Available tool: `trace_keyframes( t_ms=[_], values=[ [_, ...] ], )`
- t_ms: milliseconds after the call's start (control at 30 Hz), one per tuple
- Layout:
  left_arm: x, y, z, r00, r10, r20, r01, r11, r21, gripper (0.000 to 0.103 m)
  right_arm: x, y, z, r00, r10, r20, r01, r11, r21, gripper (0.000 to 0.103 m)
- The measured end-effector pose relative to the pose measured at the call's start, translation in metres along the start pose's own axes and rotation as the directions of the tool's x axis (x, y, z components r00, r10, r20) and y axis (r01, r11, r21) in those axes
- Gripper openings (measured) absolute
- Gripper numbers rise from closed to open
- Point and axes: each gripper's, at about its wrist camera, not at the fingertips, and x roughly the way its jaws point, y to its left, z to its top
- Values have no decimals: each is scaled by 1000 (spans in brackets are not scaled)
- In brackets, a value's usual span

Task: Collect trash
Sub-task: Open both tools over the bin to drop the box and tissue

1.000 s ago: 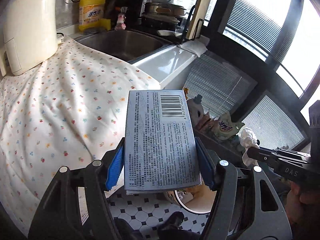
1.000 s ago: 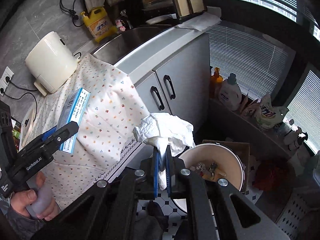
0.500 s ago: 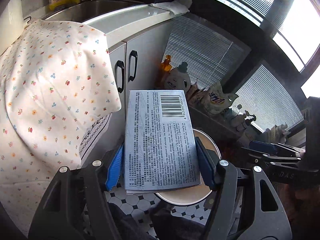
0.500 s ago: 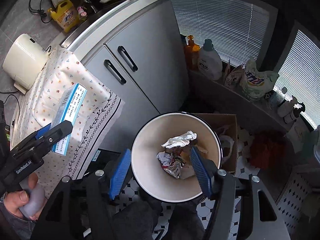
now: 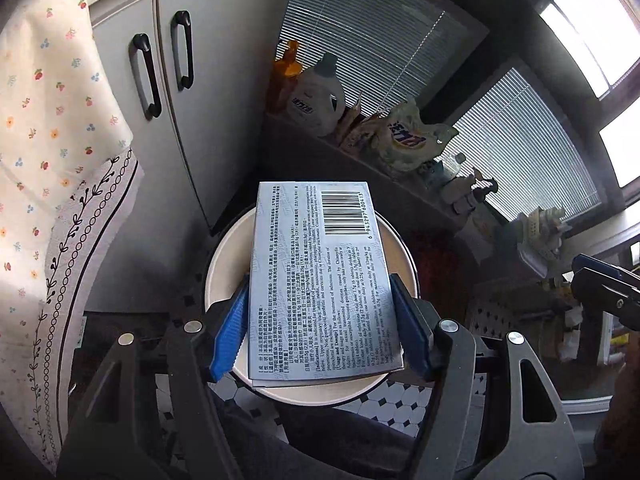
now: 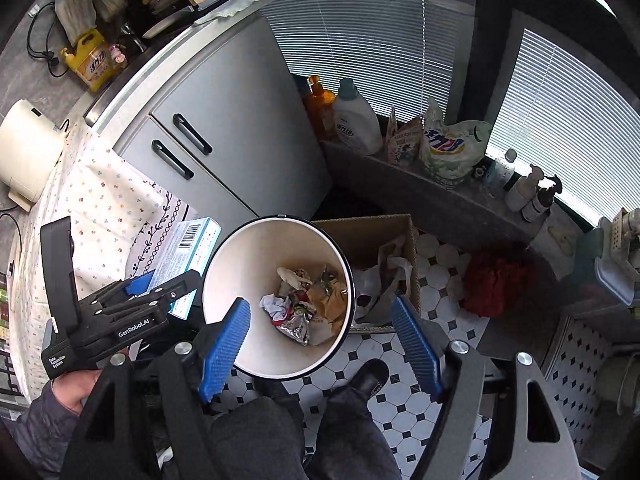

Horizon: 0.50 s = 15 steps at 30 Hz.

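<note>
A: What does the left claw point(image 5: 320, 332) hold?
B: A flat medicine box point(image 5: 322, 280), pinched by its long edges between the blue pads point(image 5: 228, 336), barcode side up. It hangs directly above the round white trash bin point(image 5: 400, 252), not touching the rim.

A: And the right claw point(image 6: 322, 344)?
B: Spread wide and gripping nothing; its pads frame the trash bin point(image 6: 256, 252) from above.

A: What lies in the bin?
B: Crumpled paper and foil wrappers point(image 6: 298, 324) on the bottom.

A: Where is the bin?
B: On the tiled floor point(image 6: 436, 376), beside a cardboard box point(image 6: 372, 236), in front of grey cabinet doors point(image 6: 224, 120). A floral cloth point(image 5: 48, 120) hangs over the surface edge.
</note>
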Motion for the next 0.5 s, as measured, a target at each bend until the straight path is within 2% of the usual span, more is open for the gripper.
trace_keyframes(
  t_ms=[33, 100, 167, 300, 500],
  values=[
    [5, 0, 0, 1000, -1, -14, 1, 1000, -6, 69, 0, -3, -2, 1000, -3, -3, 3, 1000, 4, 72],
    [9, 3, 1, 1000, -12, -21, 12, 999, -31, 84, 0, -6, -5, 1000, -13, -10, 13, 1000, 6, 74],
    [8, 7, 2, 1000, -13, -16, 12, 999, -49, 88, 0, -7, -7, 1000, -25, -13, 25, 1000, 7, 77],
    [-8, 14, 6, 1000, 6, 3, -6, 998, -58, 90, 2, -2, -6, 999, -31, -18, 31, 1000, 1, 80],
    [-57, 27, 12, 998, 39, 58, -36, 998, -54, 94, -6, 19, 7, 1000, -4, 9, 4, 1000, -23, 91]
  ],
)
